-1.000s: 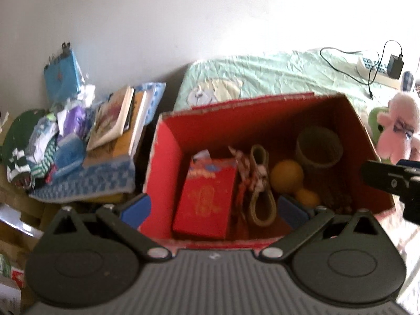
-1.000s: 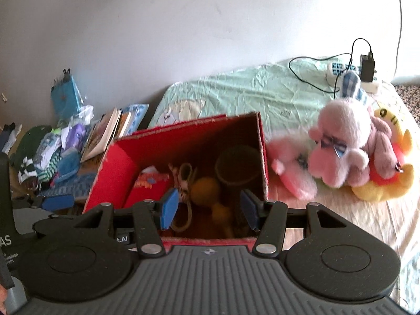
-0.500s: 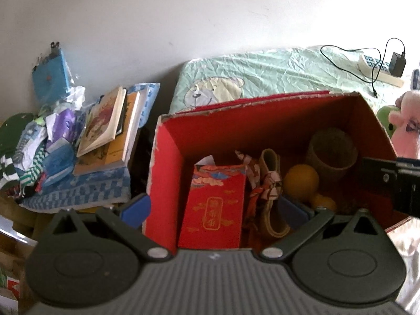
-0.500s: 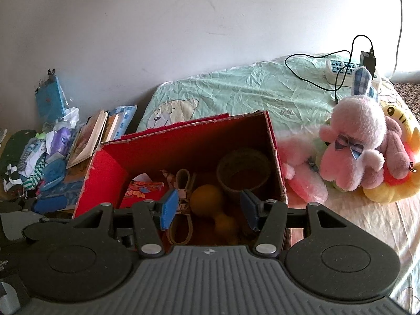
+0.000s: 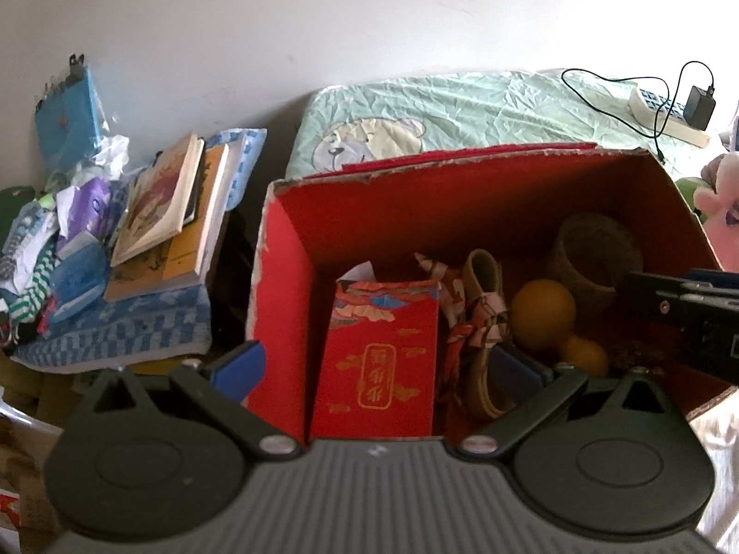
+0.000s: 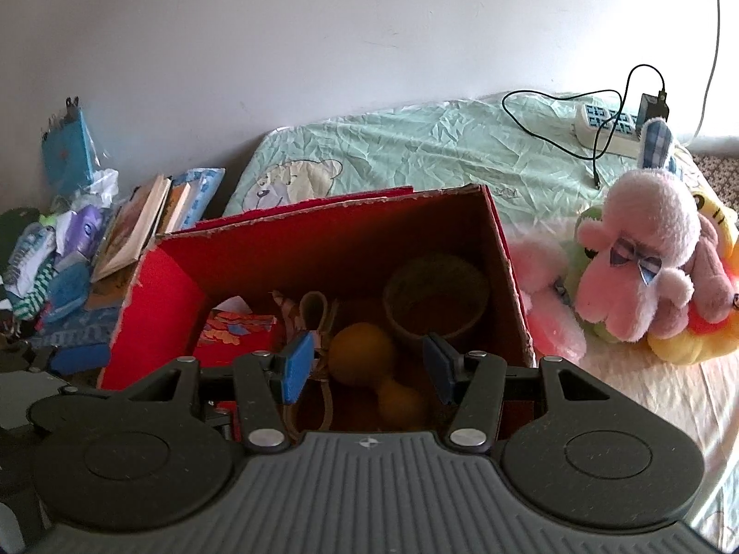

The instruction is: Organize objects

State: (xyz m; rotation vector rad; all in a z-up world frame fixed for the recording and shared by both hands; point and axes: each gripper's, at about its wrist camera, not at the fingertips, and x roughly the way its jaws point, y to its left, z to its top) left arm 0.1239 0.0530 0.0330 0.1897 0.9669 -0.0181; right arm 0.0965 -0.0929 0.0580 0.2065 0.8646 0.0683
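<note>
A red open box (image 5: 281, 295) (image 6: 152, 314) stands on the bed. It holds a red packet (image 5: 383, 360), a strap with patterned cloth (image 5: 480, 323), an orange gourd (image 5: 545, 309) (image 6: 365, 360) and a woven pot (image 5: 596, 254) (image 6: 434, 295). My left gripper (image 5: 376, 367) is wide open over the box's near left part, one finger outside the left wall. My right gripper (image 6: 367, 369) is open and empty above the gourd; it also shows at the right of the left wrist view (image 5: 683, 304).
Pink and yellow plush toys (image 6: 646, 254) lie right of the box. A pile of books (image 5: 171, 212) and clutter (image 5: 60, 231) sits to the left. A power strip with charger and cable (image 6: 614, 124) lies on the green sheet (image 6: 415, 147) by the wall.
Both grippers have moved forward and closer over the box, which now looks larger. Both stay open and empty.
</note>
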